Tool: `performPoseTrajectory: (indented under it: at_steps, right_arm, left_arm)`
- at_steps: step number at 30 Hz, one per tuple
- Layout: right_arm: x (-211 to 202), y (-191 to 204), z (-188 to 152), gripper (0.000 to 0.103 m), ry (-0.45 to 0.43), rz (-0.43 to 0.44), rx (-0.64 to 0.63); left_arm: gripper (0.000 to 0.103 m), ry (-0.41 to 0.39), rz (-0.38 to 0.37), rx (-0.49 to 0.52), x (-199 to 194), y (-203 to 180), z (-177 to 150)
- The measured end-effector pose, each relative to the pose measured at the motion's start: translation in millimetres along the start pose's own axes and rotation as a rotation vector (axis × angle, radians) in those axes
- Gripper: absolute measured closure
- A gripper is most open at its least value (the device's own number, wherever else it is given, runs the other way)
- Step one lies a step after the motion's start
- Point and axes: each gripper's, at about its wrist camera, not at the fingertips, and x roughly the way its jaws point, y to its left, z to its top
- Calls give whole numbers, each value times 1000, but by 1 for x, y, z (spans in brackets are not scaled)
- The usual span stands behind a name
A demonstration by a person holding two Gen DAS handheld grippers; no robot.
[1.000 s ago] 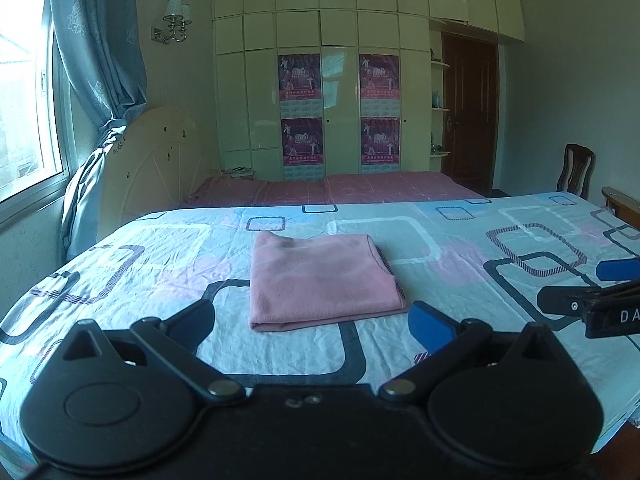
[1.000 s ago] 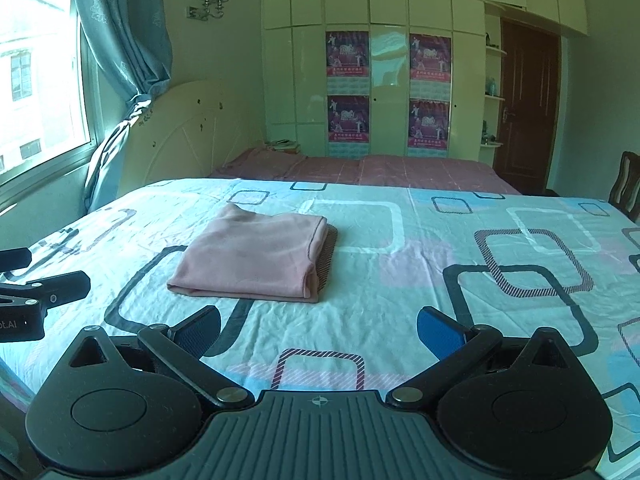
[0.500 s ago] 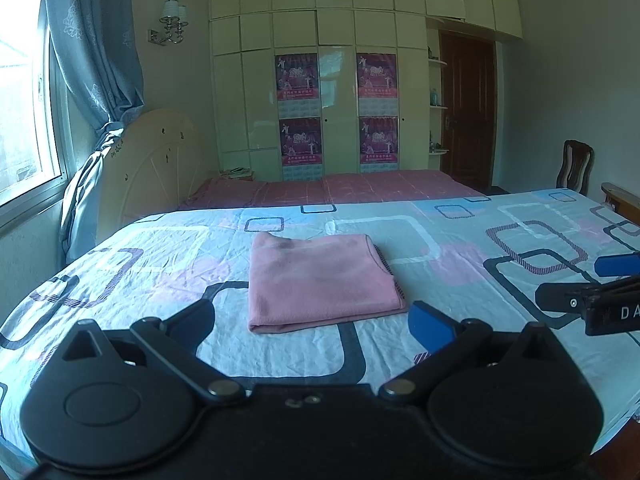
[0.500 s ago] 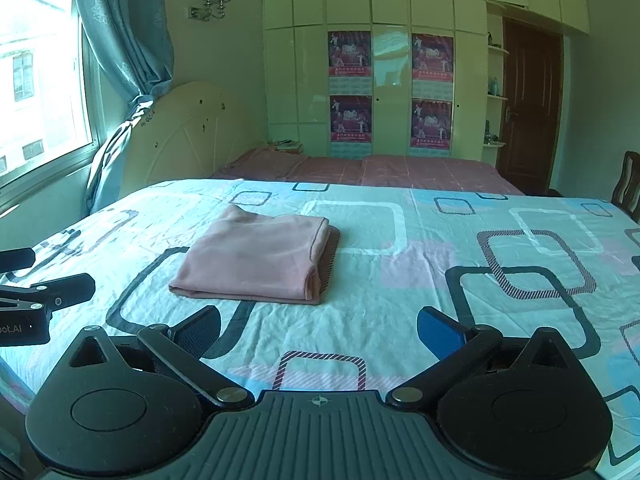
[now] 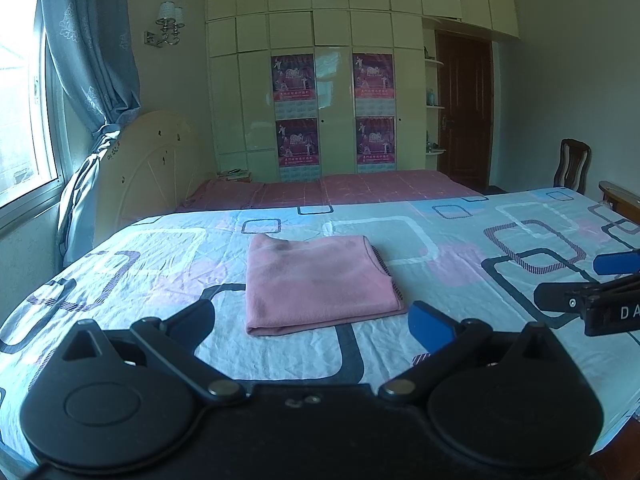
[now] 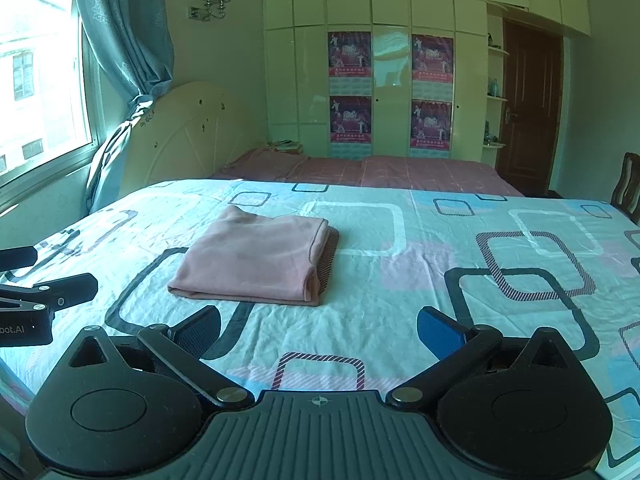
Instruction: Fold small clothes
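Each black hand-held gripper has 2 blue-padded fingers, silver pivot screws.

Daylight pours in from the window on the left, blown out white. The bed is evenly lit, the door perhaps underexposed. Edges bend, corners go black.

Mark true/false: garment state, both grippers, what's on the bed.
1. The pink garment lies folded on the bed sheet. True.
2. The left gripper is clamped on the garment. False: it is open and apart from it.
3. The right gripper is open and holds nothing. True.
4. Several garments lie on the sheet. False: only the pink one shows.
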Motion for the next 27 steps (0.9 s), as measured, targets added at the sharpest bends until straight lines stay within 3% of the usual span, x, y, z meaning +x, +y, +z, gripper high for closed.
performPoseTrajectory:
  at_steps: [27]
  right_arm:
    - [1,4,0,0,2,15,-12]
  left_arm:
    - [1,-3,-10,2,1,-2,1]
